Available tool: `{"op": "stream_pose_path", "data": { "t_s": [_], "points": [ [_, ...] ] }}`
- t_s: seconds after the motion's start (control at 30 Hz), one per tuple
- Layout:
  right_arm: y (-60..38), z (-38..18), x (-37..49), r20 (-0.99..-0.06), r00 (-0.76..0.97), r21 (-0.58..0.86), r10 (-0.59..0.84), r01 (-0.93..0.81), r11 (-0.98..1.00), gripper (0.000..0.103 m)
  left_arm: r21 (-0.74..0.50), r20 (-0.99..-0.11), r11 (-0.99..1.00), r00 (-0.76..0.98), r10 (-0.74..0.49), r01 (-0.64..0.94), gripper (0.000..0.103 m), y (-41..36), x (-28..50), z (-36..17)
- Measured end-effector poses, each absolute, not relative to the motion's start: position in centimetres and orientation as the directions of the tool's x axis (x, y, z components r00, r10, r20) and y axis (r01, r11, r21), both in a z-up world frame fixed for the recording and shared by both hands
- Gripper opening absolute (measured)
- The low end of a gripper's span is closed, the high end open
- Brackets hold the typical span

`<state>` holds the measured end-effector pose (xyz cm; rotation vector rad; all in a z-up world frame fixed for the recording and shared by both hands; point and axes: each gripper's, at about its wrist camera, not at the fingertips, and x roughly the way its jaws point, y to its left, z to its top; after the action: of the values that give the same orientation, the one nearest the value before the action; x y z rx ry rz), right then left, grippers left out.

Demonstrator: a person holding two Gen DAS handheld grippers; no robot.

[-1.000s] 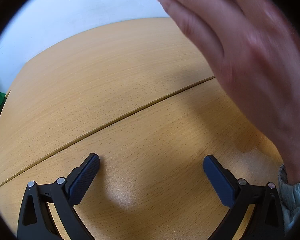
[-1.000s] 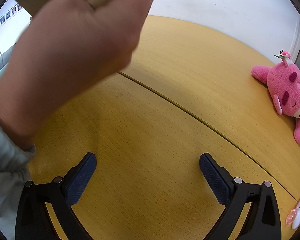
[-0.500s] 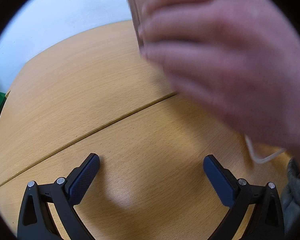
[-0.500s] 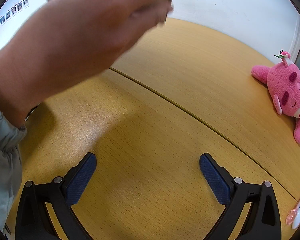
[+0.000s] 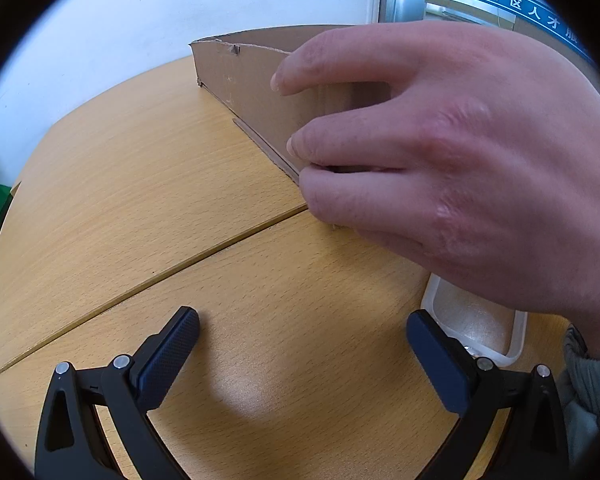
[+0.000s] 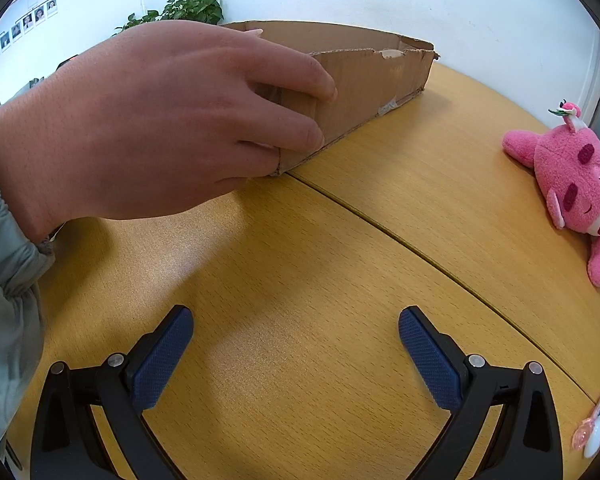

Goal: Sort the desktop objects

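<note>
A shallow brown cardboard box stands on the wooden table, held at its near corner by a bare hand. It also shows in the right wrist view, with the hand on it. A pink plush toy lies at the table's right edge. My left gripper is open and empty above the table, short of the box. My right gripper is open and empty too.
A clear plastic container lies on the table under the hand's wrist, by my left gripper's right finger. A small pink and white object lies at the right edge. A seam crosses the table. A potted plant stands behind the box.
The hand has brought the cardboard box down onto the table from above and now holds its near corner. Both grippers have stayed still and open.
</note>
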<state>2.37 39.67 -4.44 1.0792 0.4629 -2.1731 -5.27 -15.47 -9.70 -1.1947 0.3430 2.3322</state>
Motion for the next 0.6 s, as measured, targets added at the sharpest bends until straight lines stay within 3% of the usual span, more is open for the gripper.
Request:
{"op": "stream_pose_path", "data": {
  "t_s": [0.6],
  "points": [
    [39.75,-4.63,2.49,-0.802,-0.443,-0.022,-0.402,0.694,-0.72,0.103,-0.001,-0.811,-0.846,-0.495,0.312,-0.533,0.103,-16.08,-4.73,-9.04]
  ]
}}
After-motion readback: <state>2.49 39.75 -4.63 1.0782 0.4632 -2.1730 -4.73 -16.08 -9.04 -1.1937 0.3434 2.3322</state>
